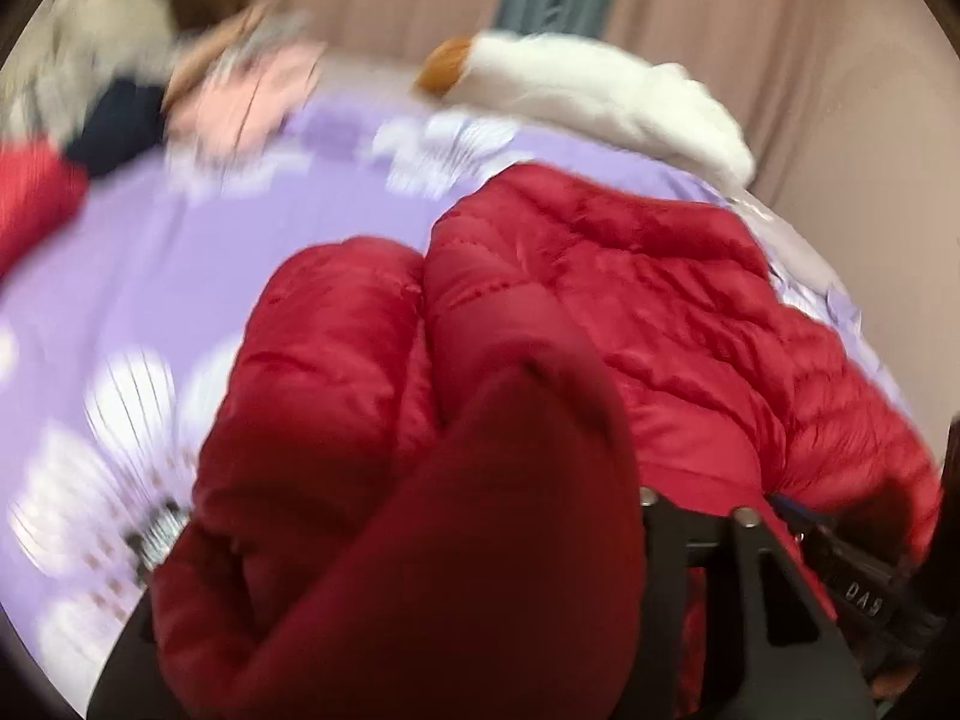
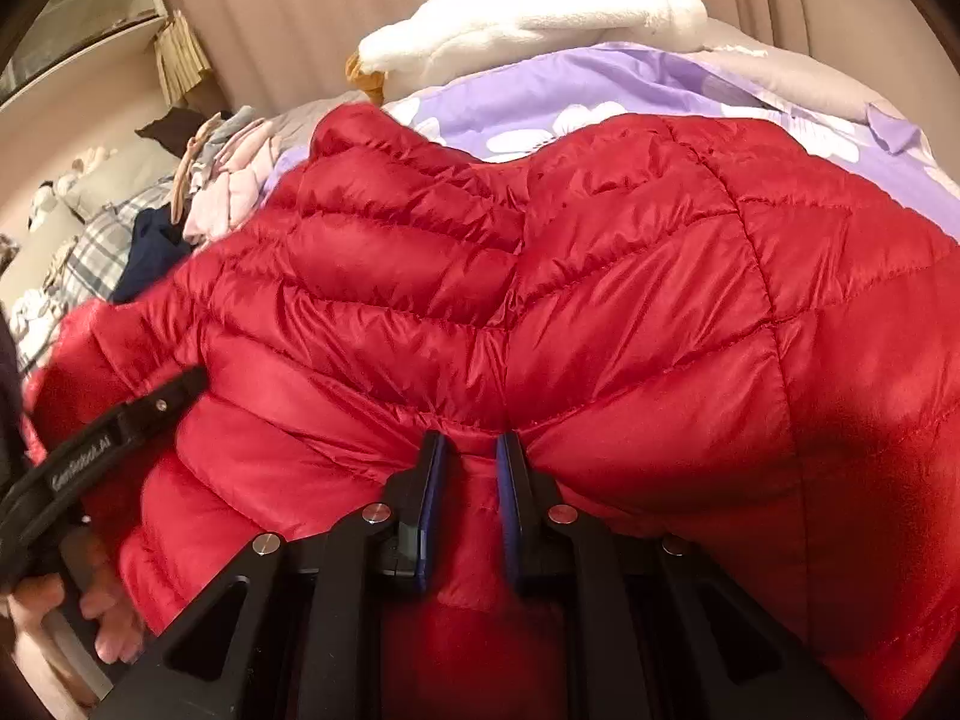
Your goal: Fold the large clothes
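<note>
Red quilted puffer jacket (image 2: 540, 300) fills the frame's centre, spread on the lilac flowered bedsheet (image 2: 510, 102), only partly folded. Right gripper (image 2: 471, 480) pinches its hem at lower centre. Left gripper (image 1: 420, 540) is buried under bunched jacket fabric; its grip is unclear.

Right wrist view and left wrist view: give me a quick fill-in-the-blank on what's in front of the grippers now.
1. The right gripper is shut on a fold of the ____ puffer jacket.
2. The jacket lies on a bedspread coloured ____ with white flowers.
3. Behind the jacket lies a ____ plush toy with an orange beak.
4. The left wrist view is ____ by motion.

Missing words: red; purple; white; blurred
</note>
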Tool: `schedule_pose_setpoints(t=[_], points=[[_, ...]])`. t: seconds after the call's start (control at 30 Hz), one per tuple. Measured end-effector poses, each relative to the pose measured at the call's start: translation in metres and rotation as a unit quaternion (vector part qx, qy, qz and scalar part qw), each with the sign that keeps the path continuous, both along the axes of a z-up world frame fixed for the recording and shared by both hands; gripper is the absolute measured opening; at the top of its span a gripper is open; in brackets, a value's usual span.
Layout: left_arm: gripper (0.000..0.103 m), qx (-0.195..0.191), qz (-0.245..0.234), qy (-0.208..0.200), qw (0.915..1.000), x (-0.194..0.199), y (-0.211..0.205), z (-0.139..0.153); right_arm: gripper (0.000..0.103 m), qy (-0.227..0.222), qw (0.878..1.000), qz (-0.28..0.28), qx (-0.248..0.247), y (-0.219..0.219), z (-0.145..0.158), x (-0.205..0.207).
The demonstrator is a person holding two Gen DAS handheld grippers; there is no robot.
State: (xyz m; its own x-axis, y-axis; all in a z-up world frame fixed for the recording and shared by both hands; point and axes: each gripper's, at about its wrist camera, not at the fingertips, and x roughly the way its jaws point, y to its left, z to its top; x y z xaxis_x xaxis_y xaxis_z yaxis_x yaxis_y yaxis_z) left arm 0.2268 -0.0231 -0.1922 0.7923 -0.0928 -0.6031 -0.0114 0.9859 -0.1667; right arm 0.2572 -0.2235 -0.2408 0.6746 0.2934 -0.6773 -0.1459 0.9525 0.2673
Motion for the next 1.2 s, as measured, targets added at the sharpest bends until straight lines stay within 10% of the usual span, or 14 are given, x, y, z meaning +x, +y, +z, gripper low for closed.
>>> schedule_pose_setpoints(t=[0.27, 0.5, 0.97, 1.2], points=[[0.051, -0.02, -0.072, -0.108, 0.9913, -0.032, -0.029, 0.048, 0.013, 0.019, 0.997, 0.009, 0.069, -0.017, -0.004, 0.001], [0.052, -0.085, -0.161, -0.107, 0.9775, -0.04, -0.062, 0.065, 0.013, 0.023, 0.997, 0.01, 0.077, -0.015, -0.005, -0.002], [0.053, -0.088, -0.046, -0.089, 0.9911, -0.036, -0.019, 0.068, 0.014, 0.024, 0.991, 0.048, 0.122, 0.033, -0.005, 0.002], [0.054, -0.034, 0.041, -0.085, 0.995, -0.041, 0.008, 0.061, 0.013, -0.001, 0.996, 0.062, 0.061, 0.068, 0.006, -0.01]])
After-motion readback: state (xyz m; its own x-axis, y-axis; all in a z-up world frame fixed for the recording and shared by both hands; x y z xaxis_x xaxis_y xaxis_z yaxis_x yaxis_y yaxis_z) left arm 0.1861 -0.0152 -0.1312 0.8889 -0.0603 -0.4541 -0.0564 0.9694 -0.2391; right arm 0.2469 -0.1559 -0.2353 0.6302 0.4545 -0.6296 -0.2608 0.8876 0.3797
